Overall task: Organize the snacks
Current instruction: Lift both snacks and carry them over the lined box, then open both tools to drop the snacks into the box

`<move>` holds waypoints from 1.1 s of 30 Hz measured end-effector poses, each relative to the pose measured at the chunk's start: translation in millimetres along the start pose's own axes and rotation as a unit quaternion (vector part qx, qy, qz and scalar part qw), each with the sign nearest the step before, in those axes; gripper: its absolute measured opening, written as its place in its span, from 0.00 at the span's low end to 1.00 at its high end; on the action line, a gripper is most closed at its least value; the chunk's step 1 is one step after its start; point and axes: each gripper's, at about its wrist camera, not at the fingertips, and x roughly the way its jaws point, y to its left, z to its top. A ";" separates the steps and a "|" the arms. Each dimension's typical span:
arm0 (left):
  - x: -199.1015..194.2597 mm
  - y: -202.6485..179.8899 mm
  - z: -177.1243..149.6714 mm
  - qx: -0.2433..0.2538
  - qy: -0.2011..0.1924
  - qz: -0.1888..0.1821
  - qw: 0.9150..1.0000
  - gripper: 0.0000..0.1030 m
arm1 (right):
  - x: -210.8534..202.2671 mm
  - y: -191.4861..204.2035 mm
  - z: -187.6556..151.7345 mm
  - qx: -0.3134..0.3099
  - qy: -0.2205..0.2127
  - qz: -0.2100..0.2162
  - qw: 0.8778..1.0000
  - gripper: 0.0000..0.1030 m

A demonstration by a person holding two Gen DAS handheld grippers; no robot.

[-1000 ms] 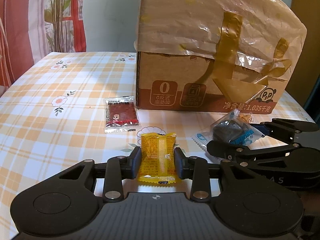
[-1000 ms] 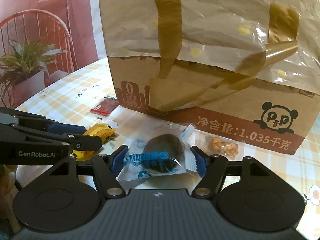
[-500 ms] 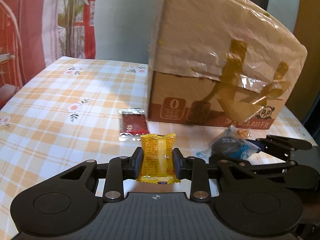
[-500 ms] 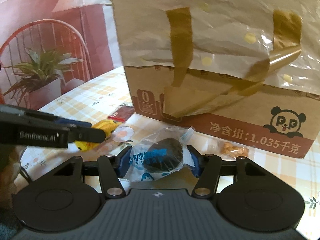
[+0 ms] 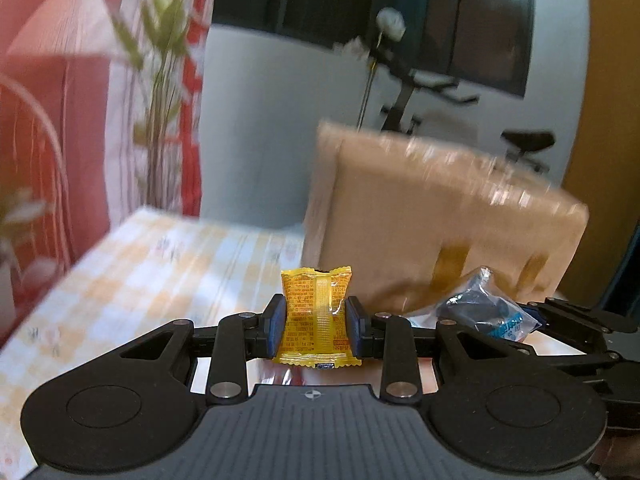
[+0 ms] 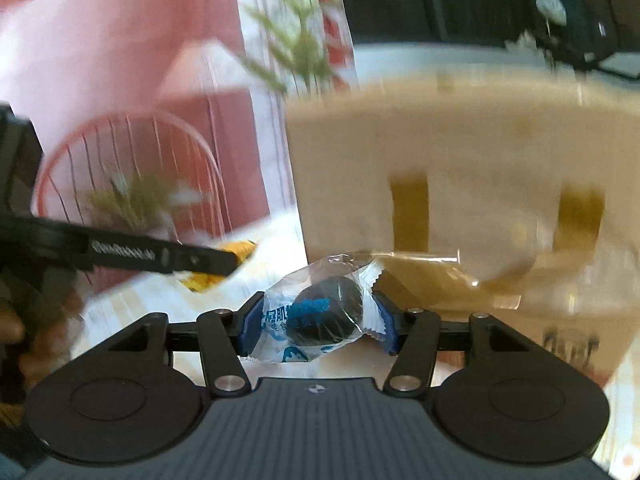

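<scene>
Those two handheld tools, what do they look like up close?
Both are matte black plastic. Each tool, left and right, has a ribbed grey centre plate, two round discs, linkage bars with silver rivets, and blue pads. White lettering runs along the left tool's side.

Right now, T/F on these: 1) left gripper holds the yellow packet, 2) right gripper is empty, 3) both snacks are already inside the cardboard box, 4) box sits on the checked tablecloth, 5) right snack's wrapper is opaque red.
1) The left gripper holds the yellow packet. True.
2) The right gripper is empty. False: it is shut on the clear-wrapped dark snack.
3) Both snacks are inside the cardboard box. False: both are in the grippers, in front of it.
4) The box sits on the checked tablecloth. True.
5) The right snack's wrapper is opaque red. False: clear with blue print.
</scene>
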 end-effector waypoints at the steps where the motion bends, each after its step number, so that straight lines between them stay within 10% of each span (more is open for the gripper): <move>1: -1.2 -2.9 8.6 0.004 -0.010 -0.005 1.000 0.33 | -3.1 1.2 7.6 -0.002 -0.013 0.002 1.000 0.56; 14: 22.9 -59.6 83.0 0.067 -0.097 -0.045 0.992 0.33 | -27.1 -22.4 98.4 0.008 -0.128 -0.044 0.991 0.56; 28: 125.0 -115.7 106.1 0.083 -0.016 -0.073 0.994 0.33 | -7.3 -95.4 118.5 0.064 -0.045 -0.186 0.979 0.57; 33: 132.6 -116.5 106.8 0.104 0.004 -0.025 0.994 0.52 | -7.8 -98.1 114.6 0.058 -0.031 -0.209 0.976 0.61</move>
